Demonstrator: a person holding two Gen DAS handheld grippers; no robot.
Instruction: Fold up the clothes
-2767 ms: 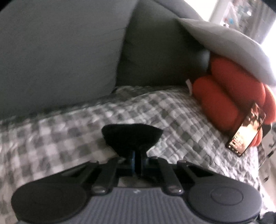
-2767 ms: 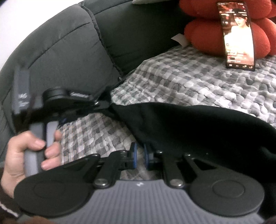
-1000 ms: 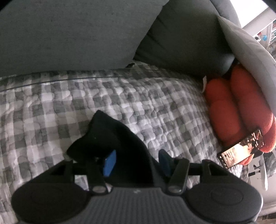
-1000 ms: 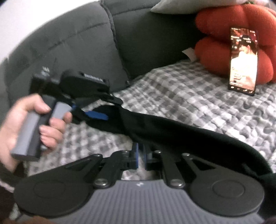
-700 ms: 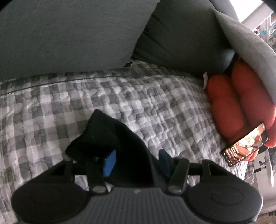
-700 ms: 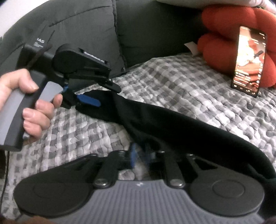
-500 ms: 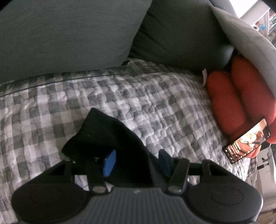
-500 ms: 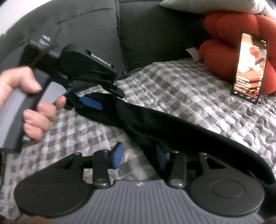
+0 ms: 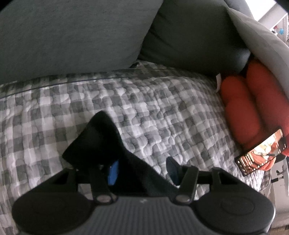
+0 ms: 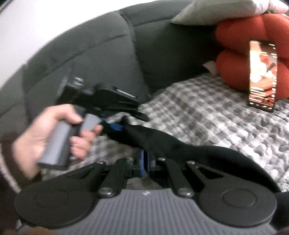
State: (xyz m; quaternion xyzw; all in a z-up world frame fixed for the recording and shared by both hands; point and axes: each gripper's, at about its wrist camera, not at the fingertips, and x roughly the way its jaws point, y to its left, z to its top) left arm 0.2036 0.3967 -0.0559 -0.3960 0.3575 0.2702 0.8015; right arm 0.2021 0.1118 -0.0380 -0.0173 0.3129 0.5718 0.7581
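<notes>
Two grippers are at work over a dark grey sofa (image 9: 72,36) whose seat is covered by a grey-and-white checked quilt (image 9: 162,108). Red-orange cushion (image 10: 240,54) sits at the far end of the seat under a pale grey pillow (image 10: 225,10); a lit phone (image 10: 262,76) leans upright against the cushion. Black garment (image 10: 189,153) lies stretched across the quilt as a long band running between the two tools. Left gripper (image 9: 142,170), held in a hand (image 10: 54,137), stands about half open, as in the frame half a second back; the garment's end lies between its blue pads and bunches up ahead of them, and the view does not settle whether the pads press the cloth. Right gripper (image 10: 144,160): half a second ago its pads stood wide apart beside the band; now they are drawn together, nearly touching, with the garment's near edge at the pads. Whether cloth is actually pinched is blurred, so undetermined.
</notes>
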